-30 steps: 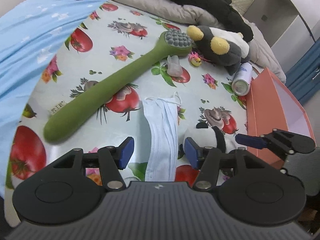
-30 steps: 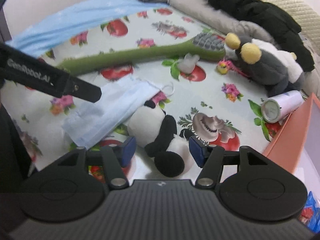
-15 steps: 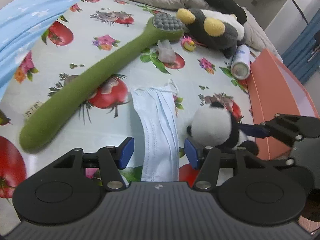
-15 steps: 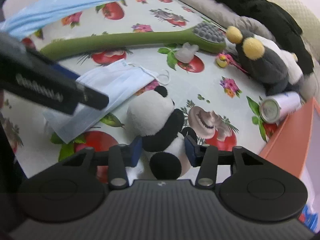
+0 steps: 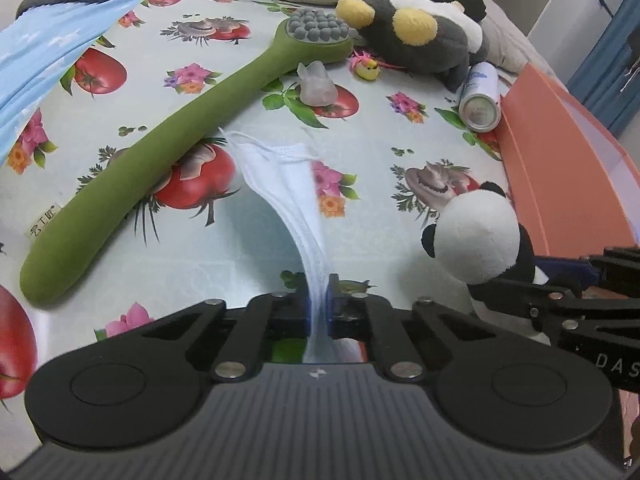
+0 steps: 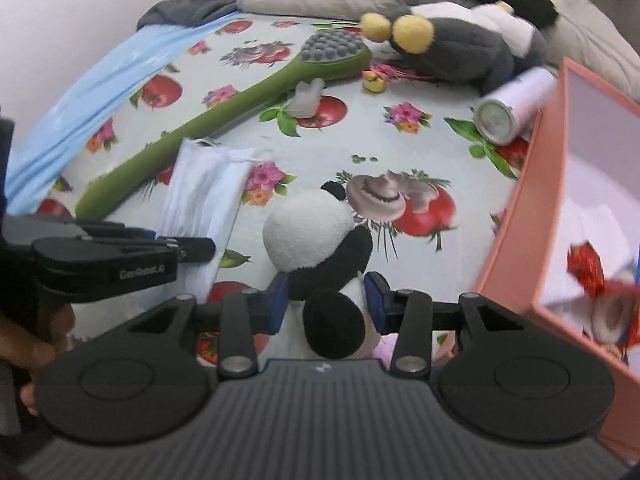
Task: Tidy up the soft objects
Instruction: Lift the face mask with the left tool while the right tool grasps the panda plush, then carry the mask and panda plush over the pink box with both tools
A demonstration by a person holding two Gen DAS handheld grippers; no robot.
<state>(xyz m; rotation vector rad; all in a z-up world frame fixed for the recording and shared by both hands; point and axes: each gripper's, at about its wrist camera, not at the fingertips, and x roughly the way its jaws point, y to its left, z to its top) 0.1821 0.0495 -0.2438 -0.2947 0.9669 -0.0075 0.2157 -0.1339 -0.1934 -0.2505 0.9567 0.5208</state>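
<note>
**Mask in my left jaws, panda in my right**

Landmark: the long green massage hammer, lying diagonally across the tomato-print bed cover. Just right of its handle, my left gripper has its jaws clenched on the near end of the pale blue face mask; the mask's far end, with the ear loop, lies close beside the handle. Right of the hammer's studded head lie a small translucent figure, a tiny yellow toy and a grey plush with yellow ears. Further right, my right gripper grasps the panda plush by its body, jaws pressed to both sides. Beyond lie a white spray can and the orange box.
</note>
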